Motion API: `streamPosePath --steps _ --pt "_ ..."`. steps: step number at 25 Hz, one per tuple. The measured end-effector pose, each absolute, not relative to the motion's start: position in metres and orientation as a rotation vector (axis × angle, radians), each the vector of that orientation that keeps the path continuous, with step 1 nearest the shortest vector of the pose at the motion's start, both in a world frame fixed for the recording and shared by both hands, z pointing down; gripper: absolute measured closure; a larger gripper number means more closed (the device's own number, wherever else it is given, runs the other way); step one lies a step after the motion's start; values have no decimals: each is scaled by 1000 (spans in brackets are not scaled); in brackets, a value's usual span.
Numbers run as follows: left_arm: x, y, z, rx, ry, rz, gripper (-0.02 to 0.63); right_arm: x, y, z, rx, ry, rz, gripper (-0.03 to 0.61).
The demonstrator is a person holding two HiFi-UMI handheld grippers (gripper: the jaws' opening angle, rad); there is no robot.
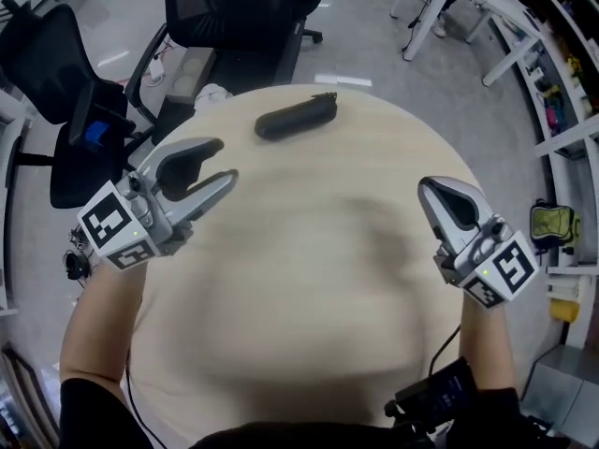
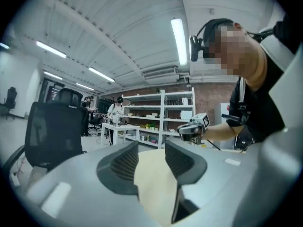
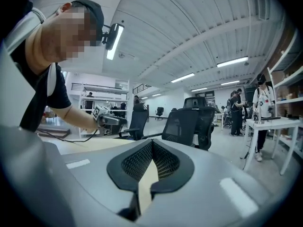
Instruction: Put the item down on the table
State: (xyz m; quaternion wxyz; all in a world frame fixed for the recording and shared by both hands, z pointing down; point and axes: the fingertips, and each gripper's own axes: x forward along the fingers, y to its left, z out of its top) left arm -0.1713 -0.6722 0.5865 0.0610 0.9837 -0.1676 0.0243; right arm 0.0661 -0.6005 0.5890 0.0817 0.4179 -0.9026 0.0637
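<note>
A black elongated pouch (image 1: 296, 117) lies flat on the far side of the round, light wooden table (image 1: 309, 279), with nothing touching it. My left gripper (image 1: 225, 162) hovers over the table's left part, short of the pouch and to its left. Its jaws stand apart with only the tabletop showing between them (image 2: 151, 148). My right gripper (image 1: 426, 187) hangs over the right part of the table, its fingertips meeting and holding nothing (image 3: 151, 143). Each gripper shows small in the other's view: the right gripper (image 2: 193, 130), the left gripper (image 3: 110, 121).
Two black office chairs stand behind the table, one at the far edge (image 1: 243, 7) and one at the left (image 1: 56, 82). White desk legs (image 1: 440, 7) and shelving stand at the back right. A black device (image 1: 440, 396) hangs at my right forearm.
</note>
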Motion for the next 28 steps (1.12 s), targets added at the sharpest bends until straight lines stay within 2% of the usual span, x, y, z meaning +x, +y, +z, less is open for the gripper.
streamPosePath --steps 4,5,17,28 --pt "-204 -646 563 2899 -653 -69 596 74 -579 576 1292 -2684 249 563" --pt "-208 -638 561 2878 -674 -78 614 75 -574 574 1298 -2679 265 563" --pt "-237 -511 514 2699 -751 -222 614 73 -502 524 1326 -2674 381 563" --pt "-205 -410 445 2728 -746 -131 614 72 -417 488 1255 -2731 422 563"
